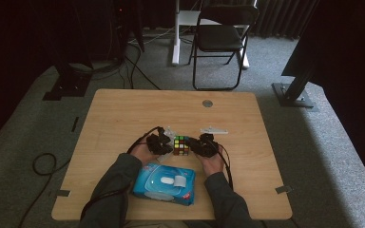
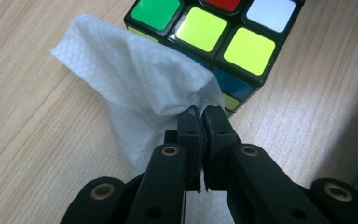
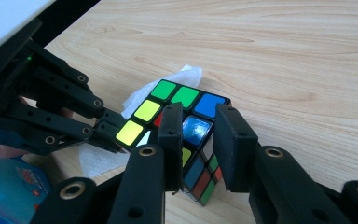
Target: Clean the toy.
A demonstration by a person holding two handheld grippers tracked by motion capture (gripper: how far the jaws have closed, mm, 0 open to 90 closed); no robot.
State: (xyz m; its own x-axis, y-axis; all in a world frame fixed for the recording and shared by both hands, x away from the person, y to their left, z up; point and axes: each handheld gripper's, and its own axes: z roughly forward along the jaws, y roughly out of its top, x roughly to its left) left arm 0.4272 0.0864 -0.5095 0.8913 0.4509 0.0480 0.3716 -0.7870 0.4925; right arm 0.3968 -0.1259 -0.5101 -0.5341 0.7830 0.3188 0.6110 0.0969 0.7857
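A scrambled Rubik's cube [image 1: 181, 145] stands on the wooden table [image 1: 123, 109], between my two grippers. The left gripper [image 2: 201, 114] is shut on a crumpled white wipe [image 2: 140, 84], which lies against the side of the cube [image 2: 214, 32]. From the other side, the right gripper [image 3: 199, 116] is shut on the cube [image 3: 182, 100], one jaw on each side of a corner column. In the right gripper view the left gripper [image 3: 107, 128] touches the cube's near top edge, with the wipe [image 3: 186, 74] spread behind it. In the high view the left gripper [image 1: 167, 145] and right gripper [image 1: 196, 146] flank the cube.
A blue pack of wet wipes [image 1: 164, 183] lies between the forearms near the table's front edge. A round grommet [image 1: 207, 103] sits at the far side of the table. A black folding chair [image 1: 221, 35] stands on the carpet beyond.
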